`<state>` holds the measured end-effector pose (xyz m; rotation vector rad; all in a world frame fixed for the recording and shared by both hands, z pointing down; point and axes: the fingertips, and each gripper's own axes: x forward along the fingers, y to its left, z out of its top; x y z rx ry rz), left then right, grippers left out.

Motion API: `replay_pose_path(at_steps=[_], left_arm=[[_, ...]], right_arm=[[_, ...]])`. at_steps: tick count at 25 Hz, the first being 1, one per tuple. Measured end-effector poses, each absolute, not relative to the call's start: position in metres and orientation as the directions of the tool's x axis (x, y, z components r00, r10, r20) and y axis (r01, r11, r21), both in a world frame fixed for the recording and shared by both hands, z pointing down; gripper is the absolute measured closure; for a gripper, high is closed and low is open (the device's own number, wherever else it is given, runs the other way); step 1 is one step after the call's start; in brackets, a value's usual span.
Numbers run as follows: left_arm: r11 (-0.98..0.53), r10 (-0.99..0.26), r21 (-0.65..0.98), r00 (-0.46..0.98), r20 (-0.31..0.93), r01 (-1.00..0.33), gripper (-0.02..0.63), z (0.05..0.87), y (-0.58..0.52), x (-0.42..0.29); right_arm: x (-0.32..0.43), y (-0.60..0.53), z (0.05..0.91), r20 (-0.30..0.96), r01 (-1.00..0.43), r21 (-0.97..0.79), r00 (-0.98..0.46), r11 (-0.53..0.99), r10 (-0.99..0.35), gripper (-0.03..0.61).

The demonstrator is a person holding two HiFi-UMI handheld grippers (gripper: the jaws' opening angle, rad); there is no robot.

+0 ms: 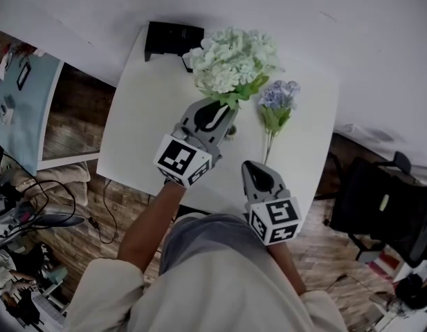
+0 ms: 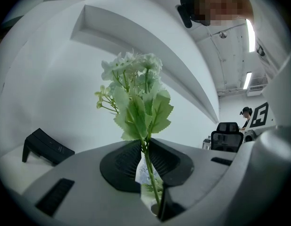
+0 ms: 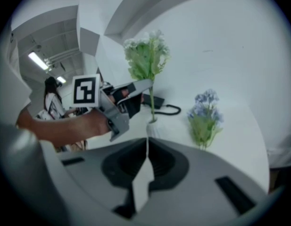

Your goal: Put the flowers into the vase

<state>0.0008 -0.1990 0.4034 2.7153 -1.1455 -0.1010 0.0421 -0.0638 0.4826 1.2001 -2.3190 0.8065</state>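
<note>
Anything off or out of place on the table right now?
Nothing spilled or damaged. The purple flower lies flat on the table, outside the vase, not yet placed. The left gripper holds the white flower upright by its stem at the vase.

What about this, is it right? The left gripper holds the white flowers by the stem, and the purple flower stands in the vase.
Not quite. The left gripper does hold the white flowers by the stem, but the purple flower is not in the vase. It lies flat on the table. The head view shows it.
</note>
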Motion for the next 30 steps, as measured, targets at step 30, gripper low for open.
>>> replay_pose_path(at_steps=[30], left_arm=[[-0.642, -0.731, 0.222, 0.673, 0.112, -0.734, 0.523, 0.454, -0.176, 0.004]], right_arm=[[0.040, -0.061, 0.482, 0.584, -0.827, -0.290, -0.551, 0.481, -0.596, 0.554]])
